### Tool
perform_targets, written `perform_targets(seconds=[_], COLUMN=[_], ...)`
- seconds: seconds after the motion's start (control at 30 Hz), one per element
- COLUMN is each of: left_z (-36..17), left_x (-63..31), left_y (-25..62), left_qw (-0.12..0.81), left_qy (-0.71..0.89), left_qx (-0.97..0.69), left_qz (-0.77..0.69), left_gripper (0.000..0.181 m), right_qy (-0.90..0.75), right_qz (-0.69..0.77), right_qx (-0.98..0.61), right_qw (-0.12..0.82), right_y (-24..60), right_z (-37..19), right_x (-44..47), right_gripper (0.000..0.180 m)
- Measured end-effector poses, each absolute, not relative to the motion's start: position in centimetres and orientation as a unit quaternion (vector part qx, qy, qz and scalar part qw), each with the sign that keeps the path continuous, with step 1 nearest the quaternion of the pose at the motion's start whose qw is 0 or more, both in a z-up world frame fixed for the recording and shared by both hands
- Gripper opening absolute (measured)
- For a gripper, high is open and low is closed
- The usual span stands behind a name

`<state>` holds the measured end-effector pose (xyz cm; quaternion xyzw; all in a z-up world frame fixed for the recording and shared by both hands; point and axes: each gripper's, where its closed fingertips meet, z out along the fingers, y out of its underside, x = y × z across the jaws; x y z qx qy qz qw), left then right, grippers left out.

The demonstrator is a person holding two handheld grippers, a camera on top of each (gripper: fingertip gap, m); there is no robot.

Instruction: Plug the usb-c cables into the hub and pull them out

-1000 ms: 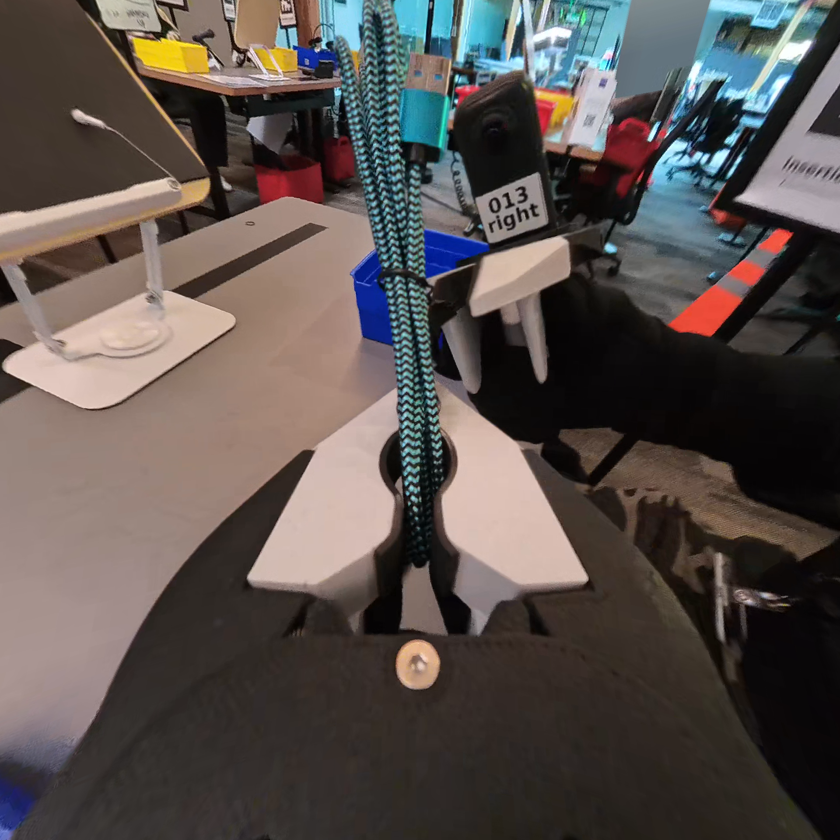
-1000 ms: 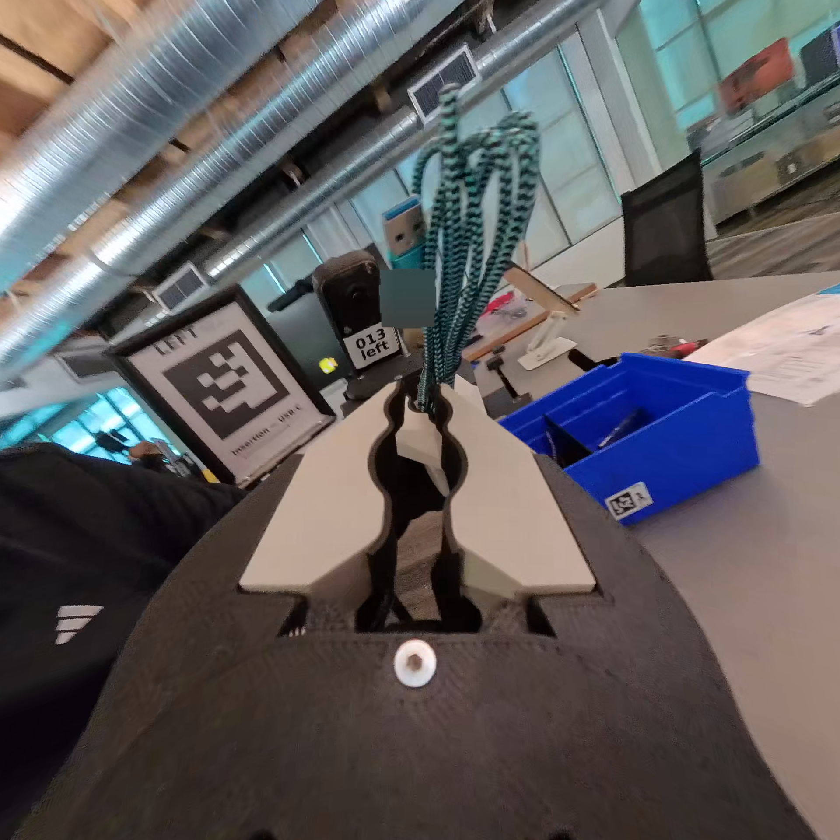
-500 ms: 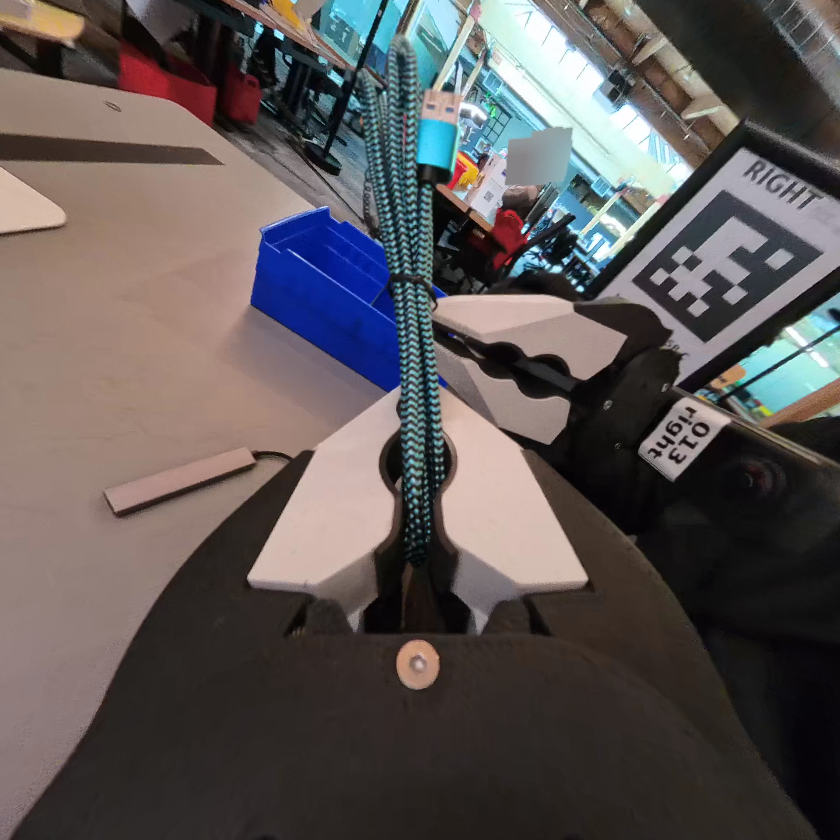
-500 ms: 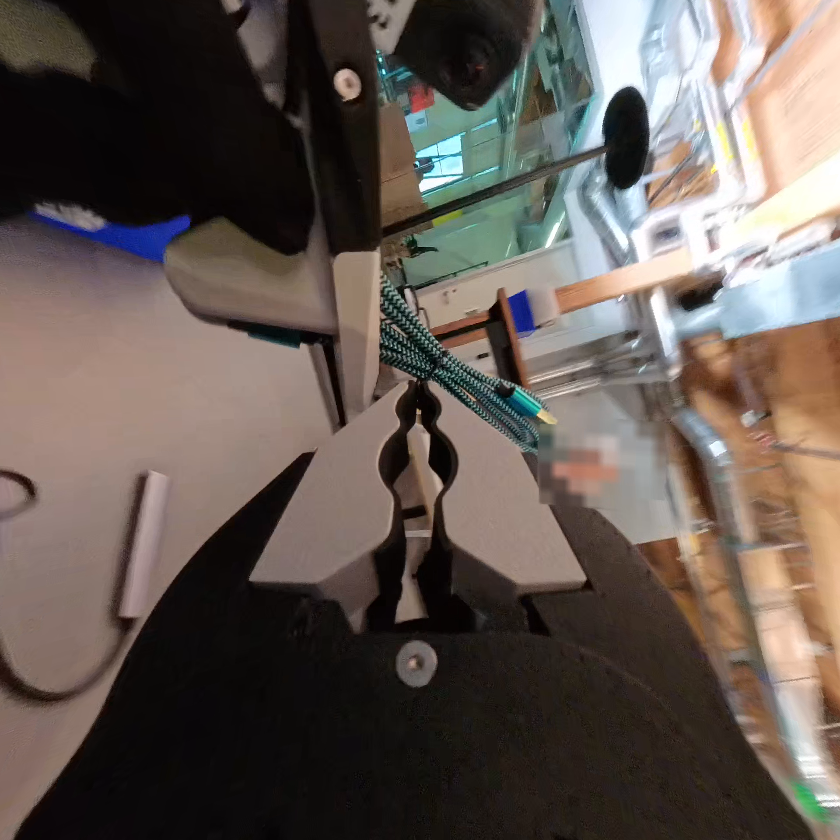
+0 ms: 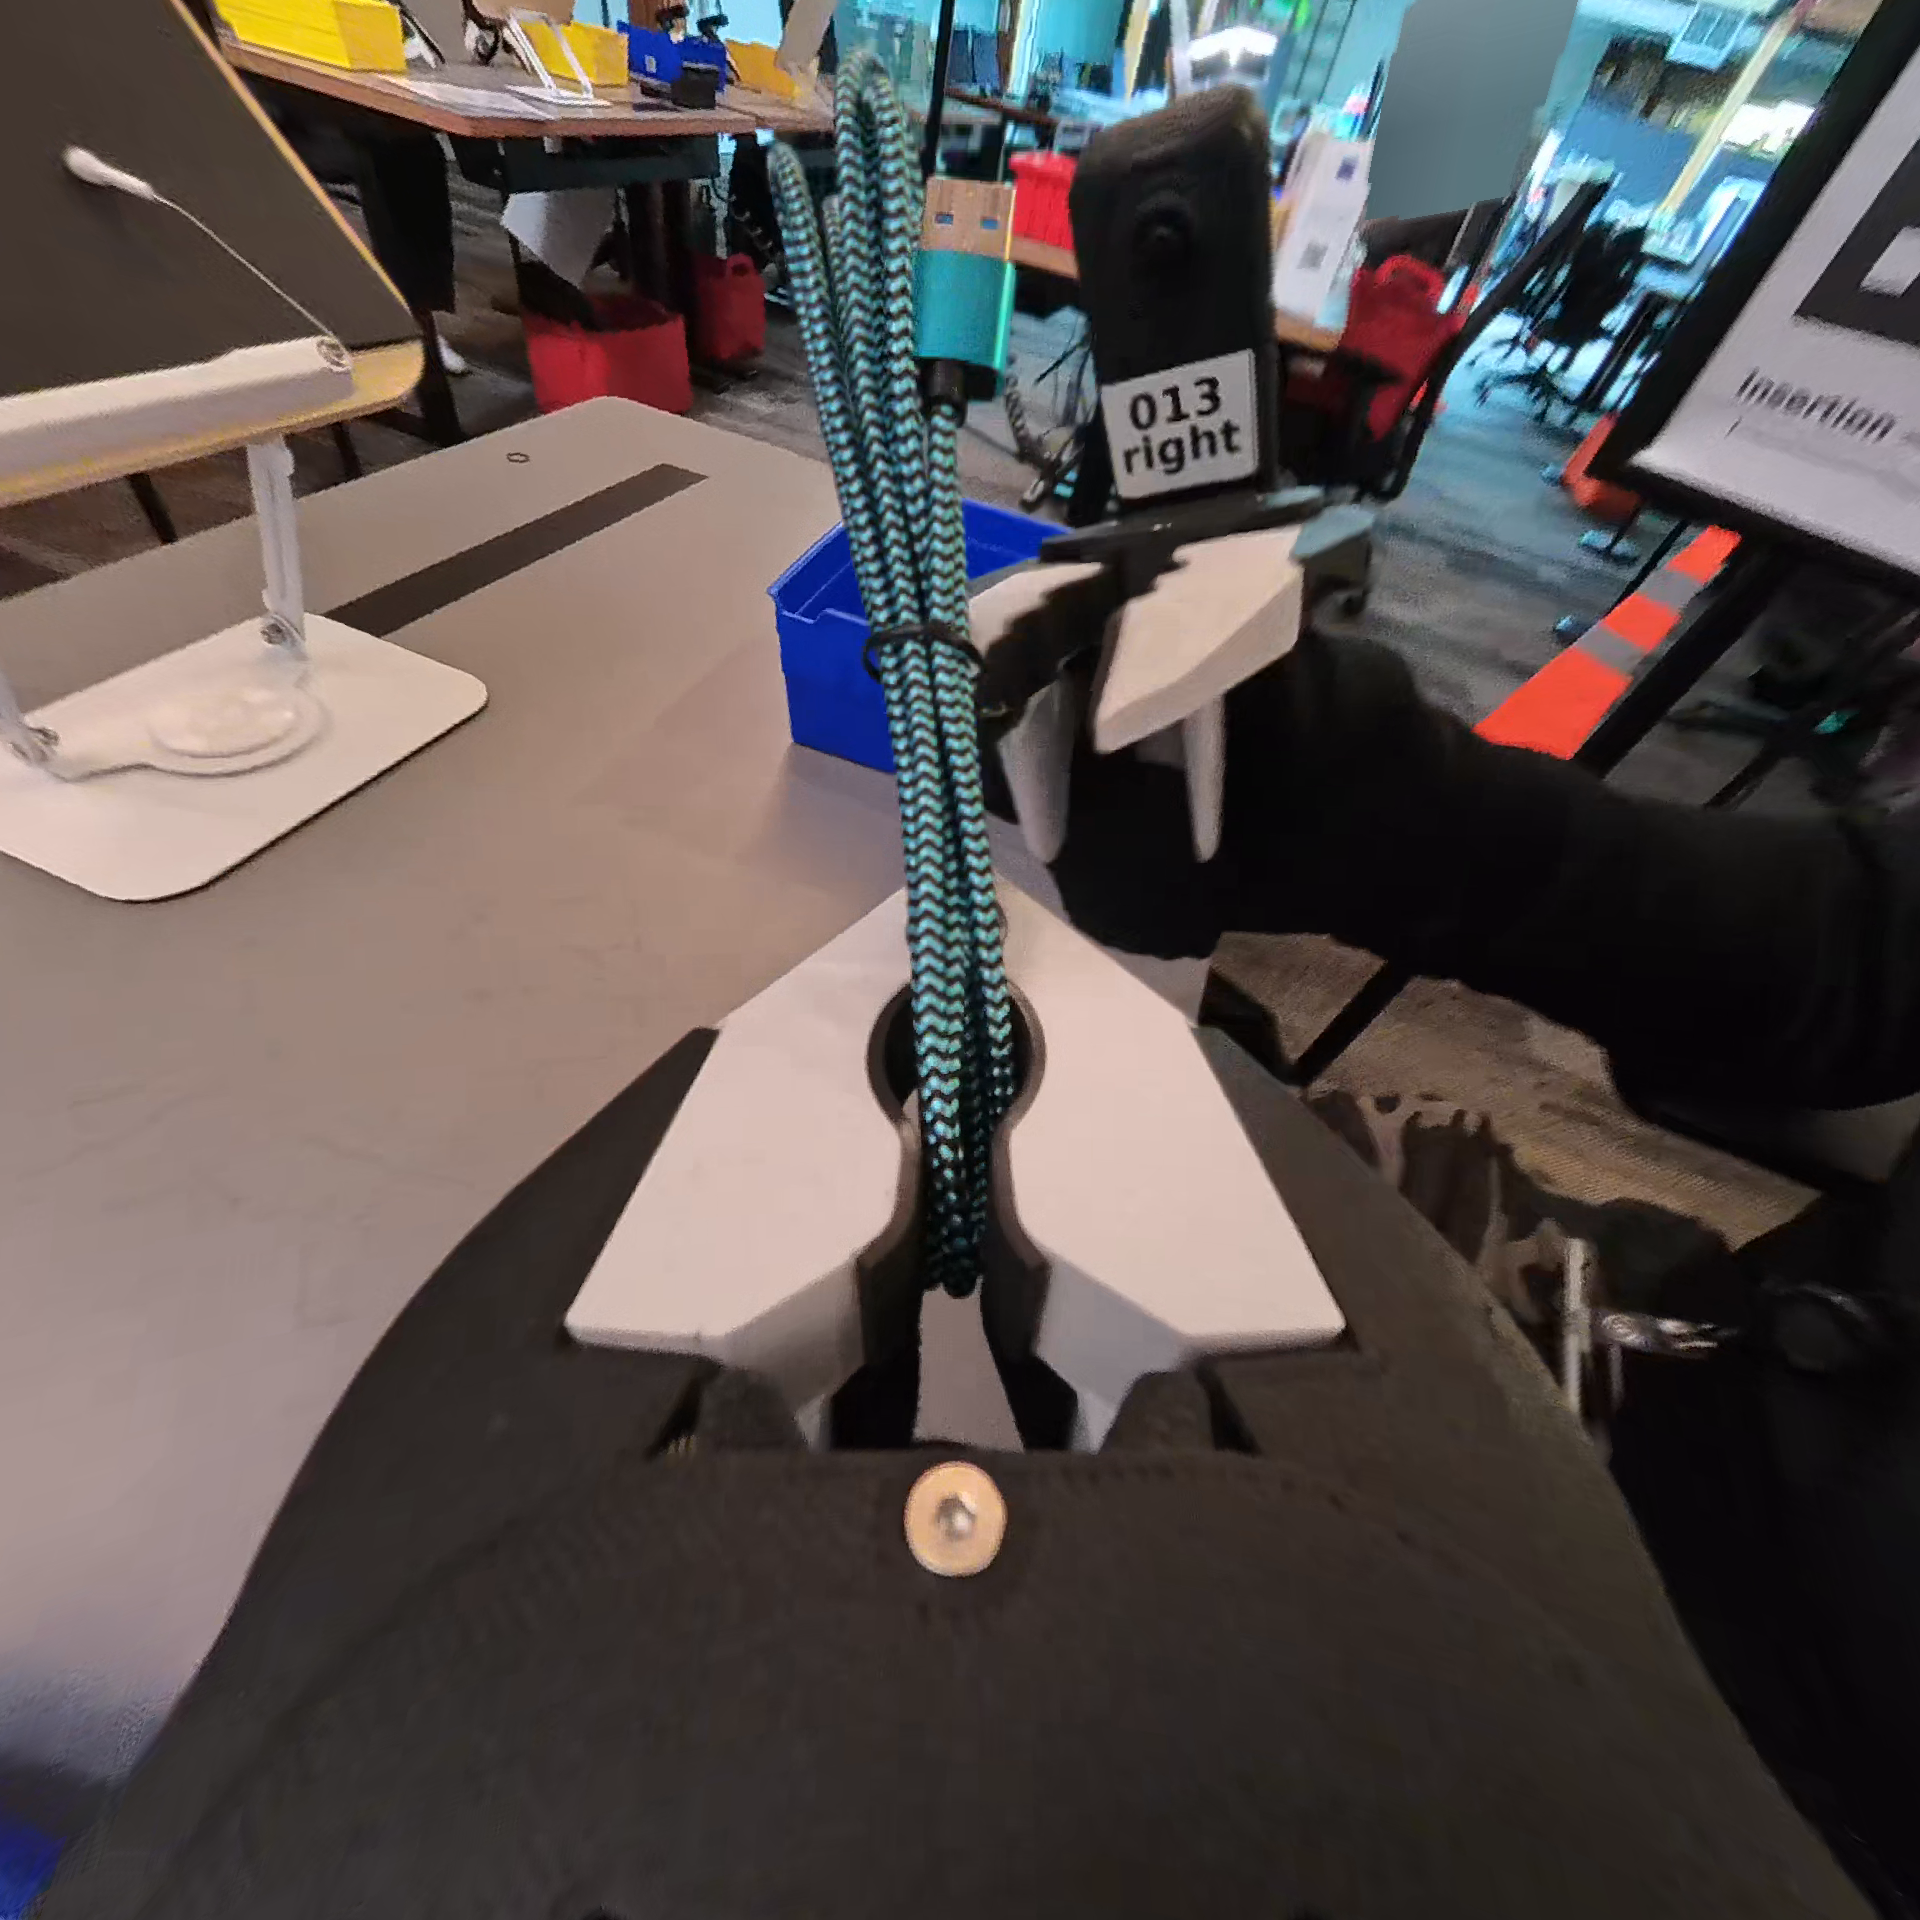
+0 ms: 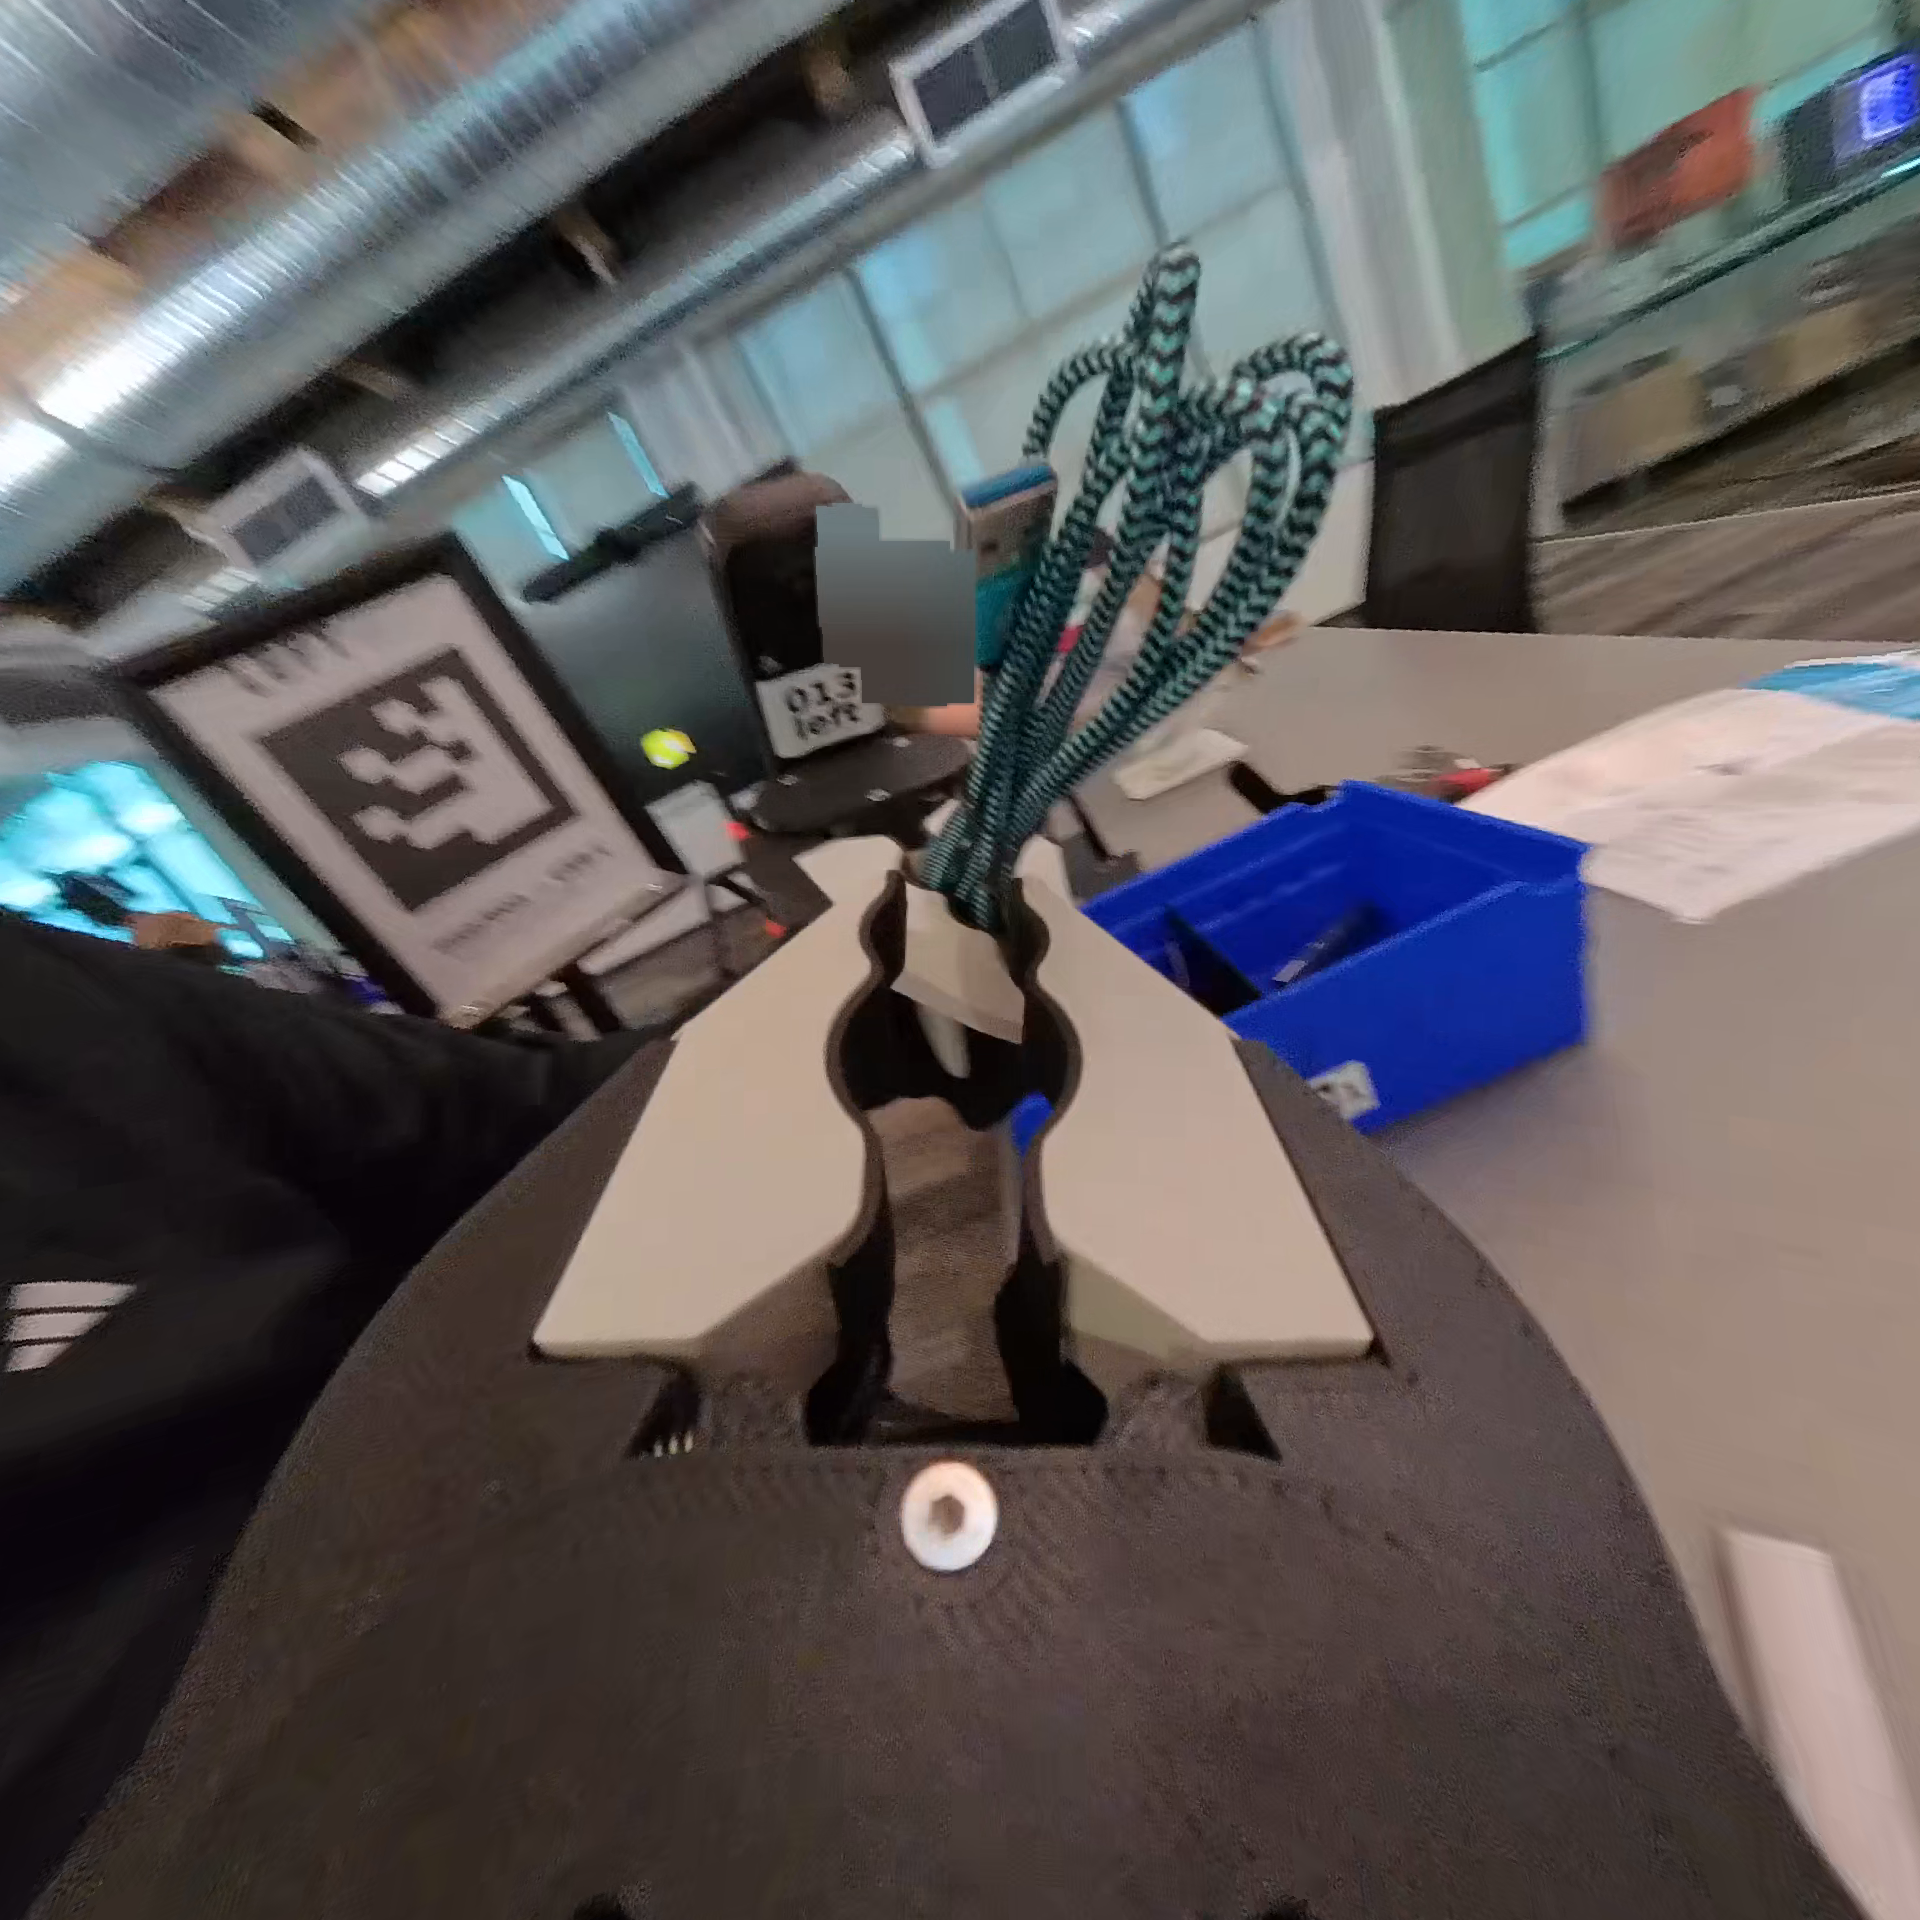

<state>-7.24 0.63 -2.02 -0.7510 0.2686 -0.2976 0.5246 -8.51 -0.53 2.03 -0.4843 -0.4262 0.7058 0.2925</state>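
Note:
My left gripper (image 5: 956,987) is shut on a bundled teal-and-black braided cable (image 5: 925,644) and holds it upright above the grey table (image 5: 416,1039). A thin black tie binds the bundle. Its teal USB plug (image 5: 966,301) points up at the top. My right gripper (image 6: 956,894) is open; its tips sit close to the bundle (image 6: 1101,644), just above the left gripper's fingers. In the left wrist view the right gripper (image 5: 1122,810) hangs fingers down beside the cable, held by a black-gloved hand (image 5: 1403,831). The hub is not in view.
A blue bin (image 5: 831,665) stands on the table behind the cable and also shows in the right wrist view (image 6: 1403,966). A white stand (image 5: 239,727) is at the left. Framed marker signs (image 6: 416,790) stand beside the table. Papers (image 6: 1714,790) lie at the right. My left and right fingertips are right by each other.
Half a second ago both grippers were tilted over and the hub showed on the table; now they are back upright. The right gripper's jaws stand wider apart than one second ago.

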Motion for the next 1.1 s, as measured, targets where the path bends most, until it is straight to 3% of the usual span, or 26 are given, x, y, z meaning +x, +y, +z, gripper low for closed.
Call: perform_targets(seconds=[0.07, 0.17, 0.27, 0.37, 0.43, 0.47, 0.5, 0.6, 0.67, 0.8, 1.1], left_z=[-2.3, -2.4, -2.7, -2.8, -2.8, -2.6, -2.4, -2.9, -3.0, -3.2, -3.7], left_x=[-7.1, -6.8, -6.9, -6.9, -6.6, -6.6, -6.6, -7.2, -7.8, -8.5, -6.9], left_y=[0.6, 0.6, 0.7, 0.8, 0.8, 0.8, 0.7, 1.0, 1.3, 1.5, 1.0], left_qw=[0.526, 0.524, 0.511, 0.485, 0.469, 0.463, 0.460, 0.470, 0.477, 0.489, 0.487], left_qy=[0.280, 0.286, 0.267, 0.218, 0.192, 0.179, 0.168, 0.177, 0.174, 0.189, 0.231], left_qx=[-0.752, -0.752, -0.759, -0.761, -0.757, -0.753, -0.749, -0.766, -0.774, -0.785, -0.793], left_qz=[-0.283, -0.280, -0.301, -0.372, -0.411, -0.432, -0.446, -0.401, -0.378, -0.329, -0.283], left_gripper=[0.000, 0.000, 0.000, 0.000, 0.000, 0.000, 0.000, 0.000, 0.000, 0.000, 0.000], right_qy=[-0.416, -0.416, -0.444, -0.545, -0.628, -0.646, -0.645, -0.631, -0.621, -0.607, -0.600], right_qz=[0.726, 0.720, 0.645, 0.401, 0.089, -0.036, -0.068, 0.037, 0.080, 0.163, 0.211], right_qx=[-0.479, -0.489, -0.511, -0.511, -0.421, -0.358, -0.337, -0.391, -0.409, -0.417, -0.448], right_qw=[0.265, 0.263, 0.355, 0.530, 0.648, 0.673, 0.683, 0.669, 0.664, 0.657, 0.629], right_y=[-0.8, -0.6, 0.5, 2.0, 2.7, 2.5, 2.0, 2.1, 2.6, 1.6, 1.7], right_z=[2.2, 1.5, 1.2, 0.6, 0.5, 0.6, 0.7, 0.2, 0.6, 2.1, 0.8], right_x=[-8.5, -8.6, -8.6, -8.6, -8.1, -8.1, -8.3, -8.8, -8.2, -7.9, -8.7], right_gripper=[0.016, 0.000, 0.000, 0.000, 0.000, 0.000, 0.000, 0.001, 0.014, 0.014, 0.000])
